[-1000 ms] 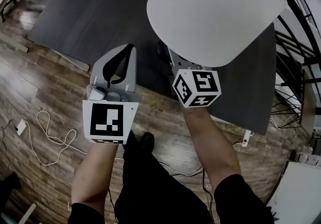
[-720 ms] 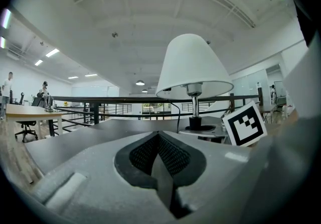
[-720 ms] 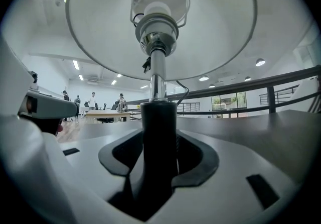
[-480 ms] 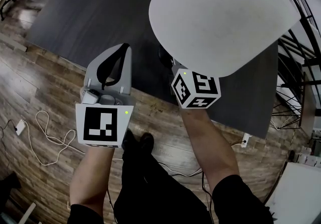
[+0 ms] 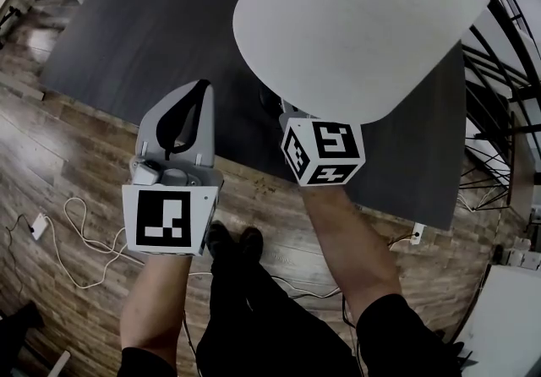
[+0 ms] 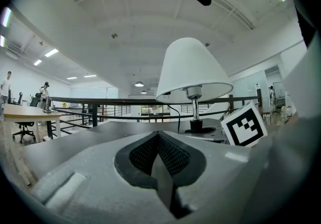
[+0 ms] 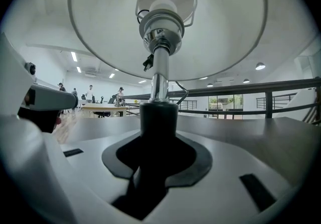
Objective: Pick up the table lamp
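Observation:
The table lamp has a wide white shade (image 5: 355,20), a chrome stem and a black collar (image 7: 158,122), and stands on the dark table (image 5: 144,20). In the head view its shade hides my right gripper's jaws; only the marker cube (image 5: 323,151) shows below it. In the right gripper view my right gripper (image 7: 155,155) is closing on the lamp, and the black collar fills the gap between the pads. My left gripper (image 5: 201,92) is shut on nothing, level over the table's near edge and left of the lamp (image 6: 190,67).
The table's near edge (image 5: 245,177) runs under both grippers, with wood floor below. A white cable and adapter (image 5: 38,227) lie on the floor at left. A black railing (image 5: 499,54) runs along the table's right side. The lamp's cord (image 6: 178,117) trails behind its base.
The shade has slid a little left in the head view. Both grippers have stayed almost in place at the table's edge.

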